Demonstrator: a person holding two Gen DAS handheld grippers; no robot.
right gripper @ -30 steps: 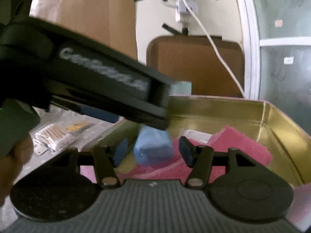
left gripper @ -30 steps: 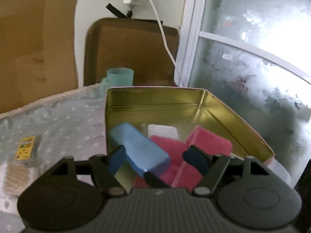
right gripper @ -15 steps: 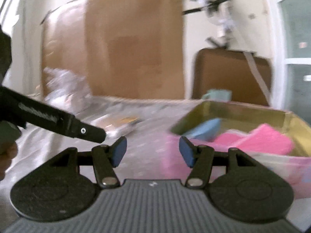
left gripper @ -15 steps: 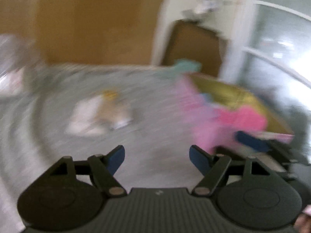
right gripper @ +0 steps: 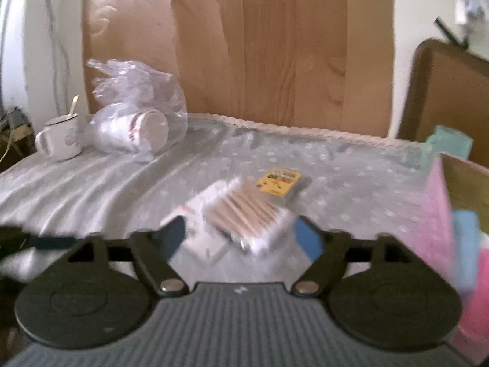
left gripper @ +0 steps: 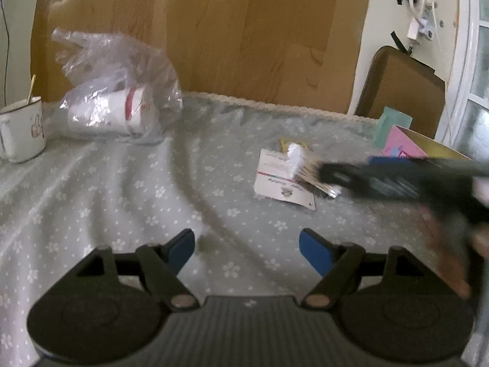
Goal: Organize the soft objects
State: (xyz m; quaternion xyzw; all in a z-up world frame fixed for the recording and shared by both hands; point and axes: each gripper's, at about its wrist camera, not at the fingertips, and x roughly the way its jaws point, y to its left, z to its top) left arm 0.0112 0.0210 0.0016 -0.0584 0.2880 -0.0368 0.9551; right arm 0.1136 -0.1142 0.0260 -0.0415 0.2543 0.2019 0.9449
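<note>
The left claw [left gripper: 247, 249] is opening over the flowered counter [left gripper: 122, 202], nothing between its pads. The right claw [right gripper: 238, 238] is also opening, empty, with the cotton-swab packet [right gripper: 244, 211] lying just beyond its tips. The blue sponge [right gripper: 464, 244] and pink sponge [right gripper: 478, 293] are sitting inside the pink tin [right gripper: 437, 202], right of that packet.
</note>
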